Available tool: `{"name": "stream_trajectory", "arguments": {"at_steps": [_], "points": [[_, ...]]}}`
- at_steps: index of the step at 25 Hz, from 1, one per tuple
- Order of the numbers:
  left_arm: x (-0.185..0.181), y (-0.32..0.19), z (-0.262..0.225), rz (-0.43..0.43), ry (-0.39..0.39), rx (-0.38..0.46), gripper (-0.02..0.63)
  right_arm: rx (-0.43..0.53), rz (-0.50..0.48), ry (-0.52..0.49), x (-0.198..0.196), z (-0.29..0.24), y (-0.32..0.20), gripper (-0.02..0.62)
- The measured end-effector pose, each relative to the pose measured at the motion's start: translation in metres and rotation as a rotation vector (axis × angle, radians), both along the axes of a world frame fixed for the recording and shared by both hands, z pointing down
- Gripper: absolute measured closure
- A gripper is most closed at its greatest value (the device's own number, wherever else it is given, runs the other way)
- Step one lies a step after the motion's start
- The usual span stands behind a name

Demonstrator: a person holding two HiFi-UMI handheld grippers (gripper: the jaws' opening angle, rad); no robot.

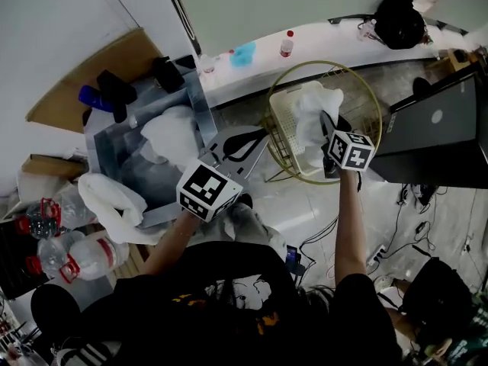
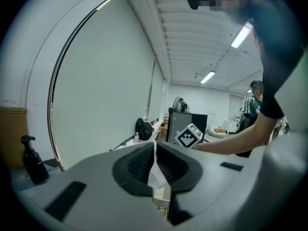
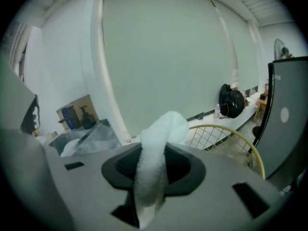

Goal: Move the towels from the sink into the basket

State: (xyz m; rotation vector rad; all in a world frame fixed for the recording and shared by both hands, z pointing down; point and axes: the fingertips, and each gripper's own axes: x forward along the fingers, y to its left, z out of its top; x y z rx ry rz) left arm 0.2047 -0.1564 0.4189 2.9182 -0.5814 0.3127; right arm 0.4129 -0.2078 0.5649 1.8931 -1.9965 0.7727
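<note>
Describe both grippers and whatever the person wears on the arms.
The left gripper and right gripper match: broad pale grey bodies, with black ridged pads lining the jaws. The left cube and right cube are white with black square markers. No cables show. The shirt is black and short-sleeved.

The floor (image 1: 320,204) bears a wire basket (image 1: 367,101) and loose cables (image 1: 415,223).

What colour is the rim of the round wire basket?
The wire basket has a yellow-gold rim, clearest in the right gripper view.
</note>
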Motion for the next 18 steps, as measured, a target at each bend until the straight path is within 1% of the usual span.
{"name": "stream_trajectory", "arguments": {"at_steps": [4, 6, 8, 9, 10, 11, 12, 13, 14, 16, 18], "points": [[0.002, -0.018, 0.008, -0.047, 0.011, -0.018, 0.586, -0.109, -0.089, 0.059, -0.005, 0.067, -0.042, 0.488], [0.001, -0.026, 0.012, -0.079, 0.012, -0.026, 0.586, -0.176, -0.136, 0.093, -0.009, 0.103, -0.052, 0.48], [0.001, -0.03, 0.013, -0.088, 0.005, -0.03, 0.586, -0.231, -0.162, 0.124, -0.014, 0.134, -0.055, 0.471], [0.001, -0.032, 0.015, -0.085, -0.001, -0.032, 0.586, -0.245, -0.165, 0.129, -0.015, 0.146, -0.057, 0.478], [0.0, -0.034, 0.017, -0.083, -0.01, -0.032, 0.586, -0.251, -0.162, 0.119, -0.017, 0.156, -0.061, 0.525], [-0.002, -0.037, 0.02, -0.085, -0.021, -0.033, 0.586, -0.253, -0.159, 0.095, -0.02, 0.163, -0.065, 0.528], [-0.004, -0.04, 0.024, -0.091, -0.032, -0.036, 0.586, -0.257, -0.16, 0.064, -0.024, 0.169, -0.069, 0.496], [-0.007, -0.043, 0.027, -0.1, -0.042, -0.041, 0.586, -0.264, -0.164, 0.039, -0.028, 0.174, -0.072, 0.423], [-0.01, -0.045, 0.03, -0.111, -0.048, -0.046, 0.586, -0.269, -0.169, 0.025, -0.031, 0.177, -0.074, 0.393], [-0.014, -0.047, 0.032, -0.129, -0.05, -0.05, 0.586, -0.26, -0.175, 0.021, -0.034, 0.175, -0.075, 0.388], [-0.019, -0.048, 0.031, -0.138, -0.049, -0.042, 0.586, -0.226, -0.176, 0.007, -0.037, 0.163, -0.074, 0.388]]}}
